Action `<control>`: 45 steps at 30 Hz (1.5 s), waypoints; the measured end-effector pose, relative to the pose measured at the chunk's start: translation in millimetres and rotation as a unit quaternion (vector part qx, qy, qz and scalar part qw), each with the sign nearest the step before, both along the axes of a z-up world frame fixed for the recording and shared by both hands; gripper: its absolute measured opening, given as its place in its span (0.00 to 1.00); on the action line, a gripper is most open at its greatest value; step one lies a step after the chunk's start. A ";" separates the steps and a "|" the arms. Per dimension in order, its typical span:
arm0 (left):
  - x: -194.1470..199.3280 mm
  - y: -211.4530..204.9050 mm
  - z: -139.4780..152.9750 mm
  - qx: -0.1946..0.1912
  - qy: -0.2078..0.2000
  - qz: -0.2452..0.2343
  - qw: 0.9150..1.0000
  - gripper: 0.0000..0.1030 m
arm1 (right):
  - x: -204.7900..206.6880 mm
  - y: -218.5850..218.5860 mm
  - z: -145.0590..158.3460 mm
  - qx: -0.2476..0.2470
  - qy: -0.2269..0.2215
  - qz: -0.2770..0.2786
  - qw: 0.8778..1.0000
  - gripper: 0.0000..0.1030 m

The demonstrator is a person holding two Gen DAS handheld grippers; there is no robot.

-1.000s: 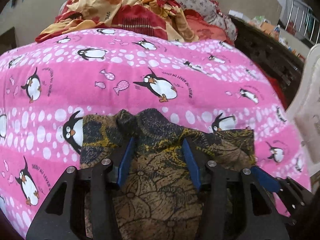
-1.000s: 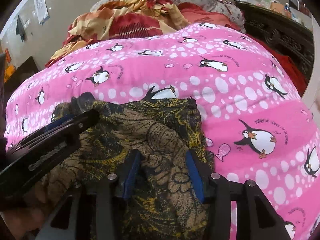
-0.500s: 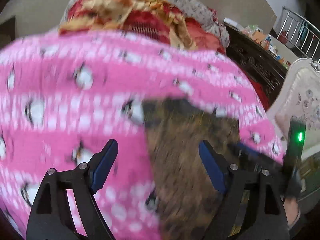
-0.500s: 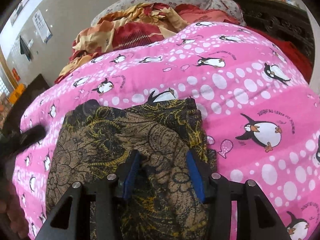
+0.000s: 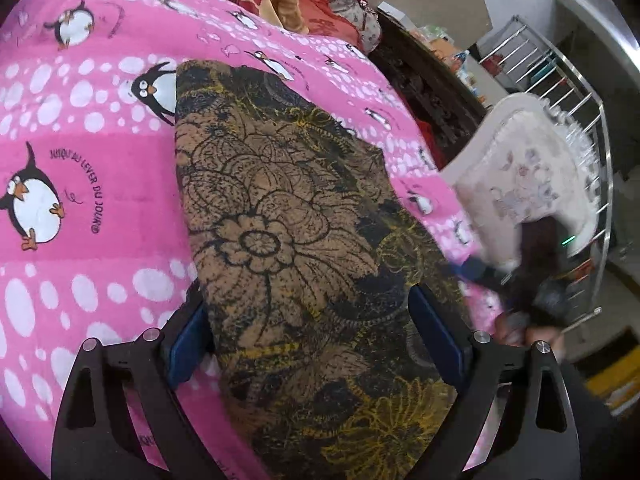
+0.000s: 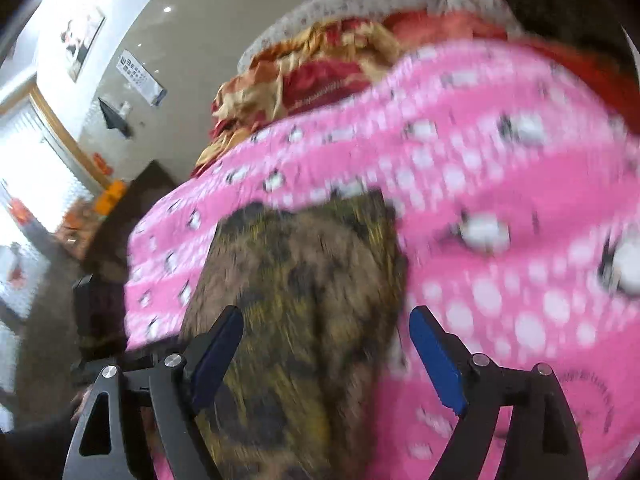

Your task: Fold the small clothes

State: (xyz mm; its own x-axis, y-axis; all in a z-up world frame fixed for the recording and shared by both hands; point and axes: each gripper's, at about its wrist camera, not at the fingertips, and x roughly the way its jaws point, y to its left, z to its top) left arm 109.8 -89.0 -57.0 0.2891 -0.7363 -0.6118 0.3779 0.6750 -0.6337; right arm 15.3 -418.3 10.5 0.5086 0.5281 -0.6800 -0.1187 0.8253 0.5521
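1. The garment [image 5: 288,240], a brown cloth printed with black and yellow flowers, lies on the pink penguin blanket [image 5: 88,208] that covers the bed. It is laid out as a long, fairly flat strip running away from both cameras.

2. The left gripper [image 5: 316,336] has its jaws spread wide, one on each side of the near part of the cloth, and holds nothing.

3. The right gripper [image 6: 326,352] is likewise spread wide and empty. Its view is blurred, so whether the fingers touch the cloth cannot be told.

4. The cloth looks thin, light and entirely limp. It should sag wherever it is unsupported and will not hold a shape when lifted.

5. It seems unlikely to slip from the blue pads [image 5: 436,336], and nothing about it is fragile. The fleecy blanket may drag on it, so lifting probably suits it better than sliding.

6. A good hold is probably on the near edge, one gripper at each corner, pinching all layers together.

7. A pinch in the middle of the strip would likely bunch it and spoil the flat lie.

8. Rumpled bedding [image 6: 320,76] in red and orange sits well apart at the far end of the bed.
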 end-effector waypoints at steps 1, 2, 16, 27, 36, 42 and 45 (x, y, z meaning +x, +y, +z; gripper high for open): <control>1.9 4.4 -0.7 -0.011 0.007 0.000 1.000 0.90 | -0.3 -2.8 -9.0 0.015 0.014 0.010 1.000 0.81; 1.6 8.9 0.0 -0.018 0.011 0.004 1.000 0.90 | -0.3 -3.7 -19.7 0.034 0.028 0.024 0.999 0.81; -2.6 0.1 -3.2 0.003 -0.034 0.012 0.999 0.90 | 57.5 11.0 -43.3 0.070 -0.016 0.053 0.996 0.55; -2.6 6.2 -9.8 0.022 -0.033 0.084 0.996 0.33 | 54.9 12.7 -43.9 0.041 -0.008 0.056 0.998 0.50; -1.3 9.5 0.2 0.025 -0.032 0.109 0.993 0.17 | 56.5 30.1 -35.4 -0.003 0.005 0.059 0.998 0.35; -6.6 36.9 39.8 0.052 -0.095 0.093 0.990 0.16 | 46.8 40.7 -30.9 0.094 0.023 0.021 0.995 0.21; 1.9 75.9 49.3 0.074 -0.113 0.105 0.985 0.16 | 53.0 75.8 -38.9 0.128 0.030 0.035 0.991 0.21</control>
